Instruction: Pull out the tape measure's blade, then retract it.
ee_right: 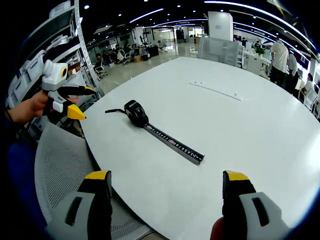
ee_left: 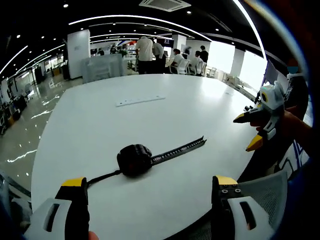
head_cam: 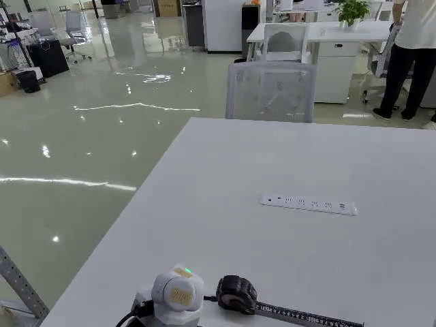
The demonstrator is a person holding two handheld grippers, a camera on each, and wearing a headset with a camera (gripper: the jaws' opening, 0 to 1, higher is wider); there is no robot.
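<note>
Black round tape measure (ee_right: 134, 111) on white table (ee_right: 240, 130), dark marked blade (ee_right: 172, 142) already out, only retracting left. Yellow-tipped left gripper (ee_left: 150, 181) and right gripper (ee_right: 166, 175) spread, empty.

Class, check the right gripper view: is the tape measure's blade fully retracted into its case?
No: the blade lies stretched out from the black case across the white table.

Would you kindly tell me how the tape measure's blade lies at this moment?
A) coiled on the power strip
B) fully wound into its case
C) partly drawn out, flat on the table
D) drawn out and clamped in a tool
C: the blade stretches from the case across the table, left tool and right tool both open, clear of it.
</note>
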